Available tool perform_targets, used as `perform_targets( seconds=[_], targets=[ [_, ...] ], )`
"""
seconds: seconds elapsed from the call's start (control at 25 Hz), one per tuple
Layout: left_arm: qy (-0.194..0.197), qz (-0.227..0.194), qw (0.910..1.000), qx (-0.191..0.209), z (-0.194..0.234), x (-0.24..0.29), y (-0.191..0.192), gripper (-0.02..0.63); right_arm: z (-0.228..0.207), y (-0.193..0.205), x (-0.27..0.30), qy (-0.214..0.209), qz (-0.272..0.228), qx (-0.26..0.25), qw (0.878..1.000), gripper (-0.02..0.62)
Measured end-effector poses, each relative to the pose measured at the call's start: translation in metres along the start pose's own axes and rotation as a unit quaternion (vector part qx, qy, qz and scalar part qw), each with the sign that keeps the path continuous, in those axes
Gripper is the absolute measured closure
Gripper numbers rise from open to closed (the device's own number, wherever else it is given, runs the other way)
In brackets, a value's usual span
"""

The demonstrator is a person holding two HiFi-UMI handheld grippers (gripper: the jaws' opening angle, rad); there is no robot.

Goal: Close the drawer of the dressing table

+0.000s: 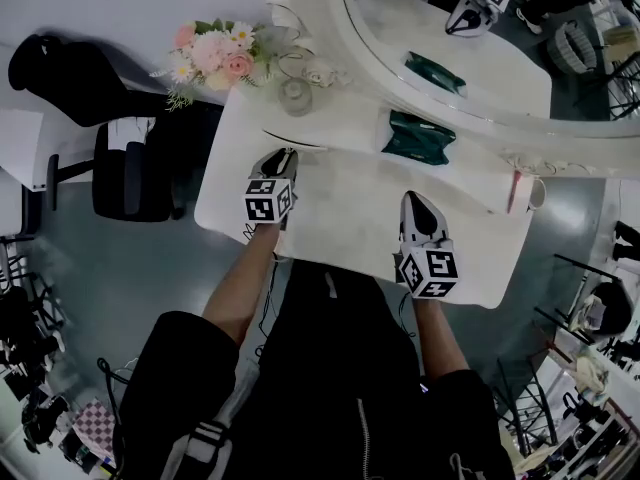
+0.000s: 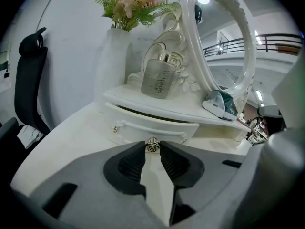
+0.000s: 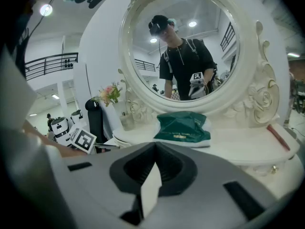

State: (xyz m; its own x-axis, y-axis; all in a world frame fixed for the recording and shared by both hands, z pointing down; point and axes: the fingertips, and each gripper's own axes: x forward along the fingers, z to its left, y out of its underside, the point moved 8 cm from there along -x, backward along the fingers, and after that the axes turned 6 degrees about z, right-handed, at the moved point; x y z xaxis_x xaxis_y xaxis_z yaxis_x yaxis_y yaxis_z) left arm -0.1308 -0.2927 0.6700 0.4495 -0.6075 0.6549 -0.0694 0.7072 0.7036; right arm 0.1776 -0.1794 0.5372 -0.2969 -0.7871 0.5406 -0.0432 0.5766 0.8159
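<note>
- Nearest the left gripper (image 2: 152, 148): a small silvery metal knob (image 2: 152, 145) is being pinched between its jaw tips. The jaws are being held almost together on it, and nothing else is being touched.
- Just ahead of those jaws: the white wooden drawer (image 2: 152, 125) with a slim bar handle is sitting under the raised shelf of the white dressing table (image 2: 62, 142). It is being seen part-way out, and a dark gap is showing along its top edge. The knob is being taken as its centre pull.
- Handling, as judged:
  - The drawer is being reckoned light, rigid and free-sliding.
  - The knob is being reckoned small, smooth and easily slipped.
  - A straight push through the knob, or on the flat front near its middle, is being favoured so the drawer is not skewed.
  - A gentle push is being advised, since the table itself looks light.
- Right gripper (image 3: 155, 146): its jaws are being held closed tip to tip with nothing between them. It is being carried over the tabletop to the right of the left gripper, apart from the drawer.
- Beyond, on the shelf: a frosted glass jar (image 2: 158, 78), a tall white vase of pink flowers (image 2: 114, 56) and a dark green packet (image 3: 183, 127) are standing where a jolt could shake them.
- Farthest: an oval mirror in a white carved frame (image 2: 221, 51).
</note>
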Motion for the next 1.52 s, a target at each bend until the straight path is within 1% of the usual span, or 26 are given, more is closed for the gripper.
perform_targets(
  seconds=[0.32,0.8,0.88,0.92,1.04,1.16,1.2,1.28,1.4,1.44,1.52],
  targets=[
    [0.0,-0.001,1.0,-0.001,0.001,0.009,-0.008,0.508,-0.008,0.004,-0.005,0.013,0.0,0.012,1.0,0.592],
    [-0.008,0.001,0.9999,0.011,0.001,0.019,-0.018,0.505,-0.022,0.006,-0.02,0.029,-0.01,0.022,0.999,0.592],
    [-0.017,0.001,0.9997,0.018,0.0,0.018,-0.018,0.494,-0.025,0.007,-0.024,0.031,-0.012,0.023,0.999,0.592],
    [-0.023,0.002,0.9995,0.02,0.0,0.017,-0.018,0.475,-0.026,0.007,-0.025,0.031,-0.013,0.023,0.999,0.592],
    [-0.033,0.006,0.9993,0.018,-0.003,0.009,-0.014,0.457,-0.028,0.007,-0.026,0.03,-0.016,0.021,0.999,0.592],
    [-0.026,0.004,0.9993,0.026,-0.015,-0.004,-0.009,0.468,-0.029,0.006,-0.027,0.028,-0.018,0.016,0.999,0.592],
    [-0.021,0.002,0.9993,0.032,-0.02,-0.009,-0.009,0.491,-0.029,0.005,-0.026,0.026,-0.019,0.012,0.999,0.592],
    [-0.009,-0.007,0.9987,0.049,-0.032,-0.019,-0.012,0.514,-0.028,0.002,-0.025,0.022,-0.023,0.006,0.999,0.592],
    [0.01,-0.027,0.9963,0.081,-0.052,-0.036,-0.023,0.591,-0.027,-0.003,-0.024,0.022,-0.033,0.001,0.999,0.592],
    [0.018,-0.034,0.995,0.092,-0.06,-0.042,-0.028,0.601,-0.027,-0.005,-0.025,0.023,-0.038,0.0,0.999,0.593],
    [0.03,-0.05,0.9921,0.111,-0.075,-0.052,-0.039,0.601,-0.028,-0.011,-0.027,0.026,-0.047,-0.004,0.999,0.594]
  ],
)
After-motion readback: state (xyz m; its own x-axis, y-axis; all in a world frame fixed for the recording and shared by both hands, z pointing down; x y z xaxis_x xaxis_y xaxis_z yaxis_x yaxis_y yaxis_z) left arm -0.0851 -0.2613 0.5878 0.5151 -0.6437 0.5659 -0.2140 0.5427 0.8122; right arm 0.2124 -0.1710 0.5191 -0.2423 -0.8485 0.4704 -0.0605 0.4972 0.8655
